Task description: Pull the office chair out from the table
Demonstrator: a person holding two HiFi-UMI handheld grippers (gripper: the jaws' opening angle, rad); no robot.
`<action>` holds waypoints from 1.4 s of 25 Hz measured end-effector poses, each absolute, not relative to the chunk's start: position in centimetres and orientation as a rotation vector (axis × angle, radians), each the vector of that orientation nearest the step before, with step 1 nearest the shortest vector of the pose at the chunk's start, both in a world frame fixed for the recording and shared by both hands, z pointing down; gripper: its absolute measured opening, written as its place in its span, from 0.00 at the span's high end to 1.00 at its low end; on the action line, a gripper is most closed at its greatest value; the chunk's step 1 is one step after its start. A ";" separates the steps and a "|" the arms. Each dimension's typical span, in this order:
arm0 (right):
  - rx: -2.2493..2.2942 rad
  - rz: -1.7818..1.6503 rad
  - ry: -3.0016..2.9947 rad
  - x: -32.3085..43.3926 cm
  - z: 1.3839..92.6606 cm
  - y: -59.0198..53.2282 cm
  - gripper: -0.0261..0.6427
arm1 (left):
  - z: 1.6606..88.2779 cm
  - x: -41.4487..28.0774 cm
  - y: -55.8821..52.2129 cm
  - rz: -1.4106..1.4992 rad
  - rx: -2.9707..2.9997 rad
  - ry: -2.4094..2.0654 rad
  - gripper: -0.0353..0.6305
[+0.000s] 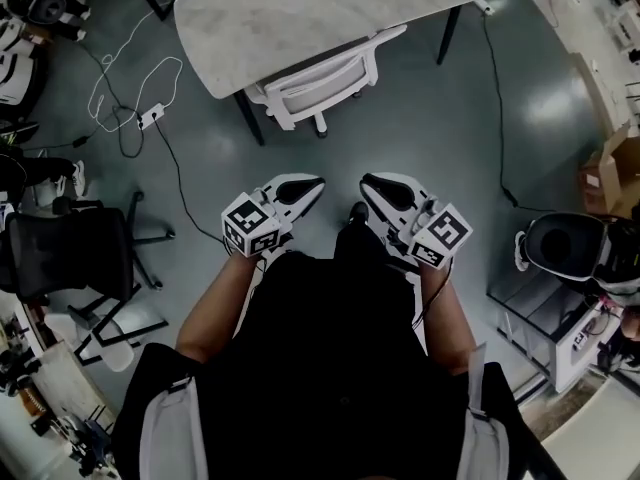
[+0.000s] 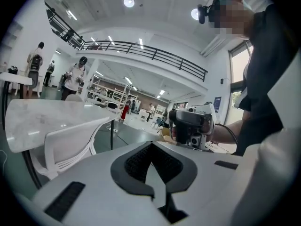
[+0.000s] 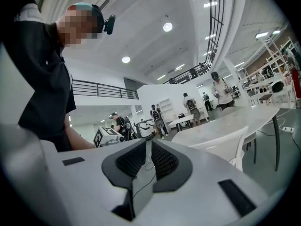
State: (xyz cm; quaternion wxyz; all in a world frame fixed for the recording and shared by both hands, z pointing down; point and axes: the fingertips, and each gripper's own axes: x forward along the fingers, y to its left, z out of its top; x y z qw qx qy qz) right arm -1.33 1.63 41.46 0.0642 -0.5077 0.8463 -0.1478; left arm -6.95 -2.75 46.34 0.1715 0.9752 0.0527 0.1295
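A white office chair (image 1: 320,83) stands tucked under the near edge of a white marble-topped table (image 1: 300,8). Both grippers hang in front of the person's body, well short of the chair and touching nothing. The left gripper (image 1: 316,182) is shut, its black pads meeting at the tip (image 2: 151,144), with nothing between them. On the right gripper (image 1: 368,180) a narrow slit separates the pads (image 3: 148,142), and only floor shows through it. The chair's slatted back (image 2: 70,140) is on the left of the left gripper view and on the right of the right gripper view (image 3: 225,142).
A black office chair (image 1: 70,253) stands at the left. White cables (image 1: 130,108) and a power strip (image 1: 150,118) lie on the grey floor left of the table. Cardboard boxes (image 1: 610,168) and a round black device (image 1: 560,243) are at the right. People stand far off (image 3: 221,91).
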 end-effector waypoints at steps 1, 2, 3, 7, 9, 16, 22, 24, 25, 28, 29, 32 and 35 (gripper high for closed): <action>-1.516 -0.438 2.570 0.1 41.0 1.0 0.89 | 46.0 -5.6 -3.4 0.376 2.778 0.130 0.93; -1.499 -0.431 2.587 1.5 40.7 0.5 0.89 | 45.8 -4.3 -4.1 0.386 2.789 0.108 0.93; -1.482 -0.425 2.605 2.9 40.5 -0.1 0.89 | 45.7 -3.2 -4.9 0.396 2.798 0.083 0.93; -1.400 -0.415 2.665 7.9 40.7 -2.2 0.89 | 44.8 0.9 -7.8 0.421 2.823 -0.057 0.93; -1.369 -0.419 2.681 9.8 40.9 -3.3 0.89 | 43.8 2.4 -8.9 0.393 2.833 -0.107 0.93; -1.253 -0.441 2.785 13.2 41.5 -9.3 0.89 | 42.7 6.4 -14.0 0.392 2.874 -0.198 0.93; -1.205 -0.412 2.923 14.8 43.1 -14.1 0.89 | 43.9 8.6 -18.0 0.390 2.952 -0.238 0.93; -1.205 -0.439 2.961 15.0 44.0 -16.7 0.89 | 44.6 8.8 -20.3 0.387 2.952 -0.255 0.93; -1.207 -0.459 2.980 14.9 44.6 -18.1 0.89 | 45.2 8.7 -21.6 0.392 2.946 -0.264 0.93; -1.201 -0.449 3.090 14.6 45.8 -21.9 0.88 | 46.3 8.7 -24.7 0.422 2.927 -0.292 0.93; -1.191 -0.428 3.141 14.7 46.2 -22.9 0.87 | 46.6 8.8 -25.5 0.439 2.926 -0.300 0.93; -1.148 -0.381 3.221 15.1 46.5 -25.6 0.85 | 47.4 9.6 -28.1 0.529 2.945 -0.325 0.93; -1.107 -0.347 3.264 15.1 46.5 -27.9 0.84 | 47.7 10.2 -30.0 0.627 2.975 -0.342 0.93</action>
